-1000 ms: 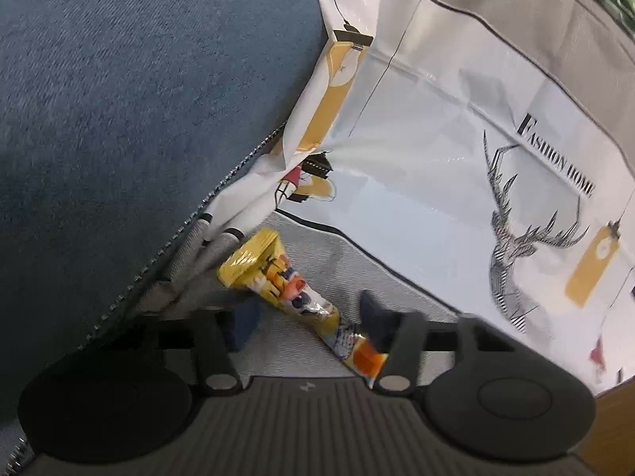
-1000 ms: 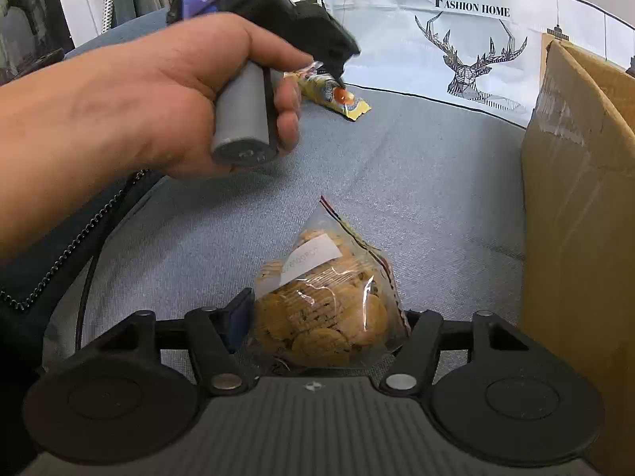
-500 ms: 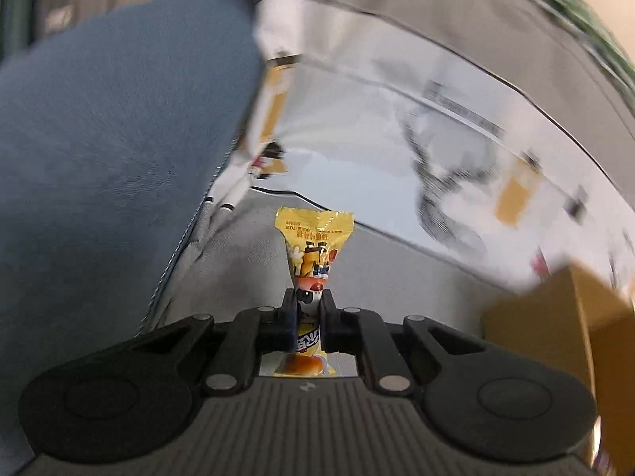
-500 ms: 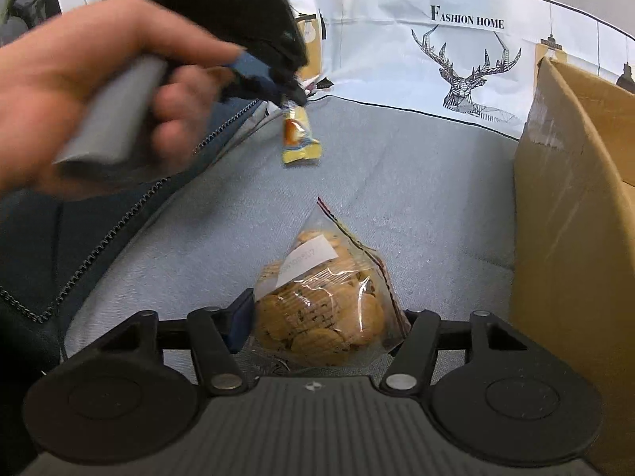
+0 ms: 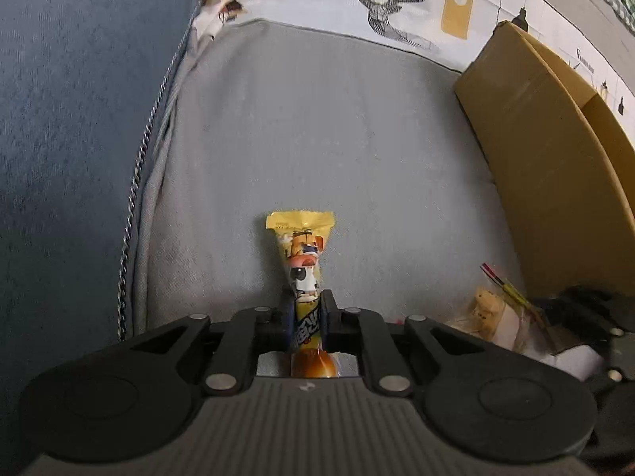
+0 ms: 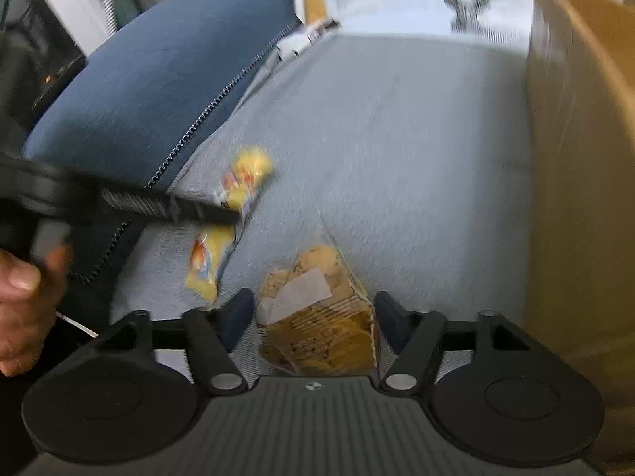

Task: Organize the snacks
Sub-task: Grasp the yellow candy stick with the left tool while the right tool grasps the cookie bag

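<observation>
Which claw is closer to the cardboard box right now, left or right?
Right. The right claw, open around the cookie bag, sits just beside the cardboard box. The left claw, shut on the yellow snack packet, is farther left, nearer the blue cushion.

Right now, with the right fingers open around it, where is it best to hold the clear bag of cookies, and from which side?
Hold the clear plastic bag of round cookies across its wide, full lower body. Come straight forward along the grey cushion, as the right gripper already does. The bag lies flat with its narrow end pointing away, and that thin end would likely slip.
</observation>
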Motion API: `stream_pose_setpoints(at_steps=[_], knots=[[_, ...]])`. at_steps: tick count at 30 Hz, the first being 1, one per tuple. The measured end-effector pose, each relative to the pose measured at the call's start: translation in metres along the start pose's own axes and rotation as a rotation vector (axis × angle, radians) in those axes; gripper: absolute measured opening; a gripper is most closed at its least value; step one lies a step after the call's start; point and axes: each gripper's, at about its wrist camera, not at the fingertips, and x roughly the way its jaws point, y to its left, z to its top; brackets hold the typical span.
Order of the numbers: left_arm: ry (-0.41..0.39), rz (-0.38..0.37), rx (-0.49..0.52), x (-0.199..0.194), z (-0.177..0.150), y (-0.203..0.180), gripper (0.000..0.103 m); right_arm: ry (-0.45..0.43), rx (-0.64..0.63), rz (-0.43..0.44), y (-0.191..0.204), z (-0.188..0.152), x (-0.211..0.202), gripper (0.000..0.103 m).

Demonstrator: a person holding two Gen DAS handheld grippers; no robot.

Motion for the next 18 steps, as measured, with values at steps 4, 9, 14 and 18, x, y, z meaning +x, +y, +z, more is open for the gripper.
stream_pose_setpoints(at_steps=[4, 9, 14, 18], knots=[[-0.006, -0.009, -0.017, 0.003, 0.000, -0.001, 0.024, -0.046, -0.116, -0.070, 0.014, -0.004, -0.010, 0.084], [0.002, -0.045, -0.052, 0.003, 0.000, 0.004, 0.029, -0.073, -0.229, -0.120, 0.026, -0.011, -0.011, 0.087], [0.004, -0.040, -0.036, 0.003, 0.000, 0.000, 0.032, -0.088, -0.279, -0.124, 0.033, -0.014, -0.008, 0.089], [0.002, -0.024, -0.014, 0.007, 0.000, -0.005, 0.032, -0.085, -0.282, -0.125, 0.035, -0.013, -0.002, 0.089]])
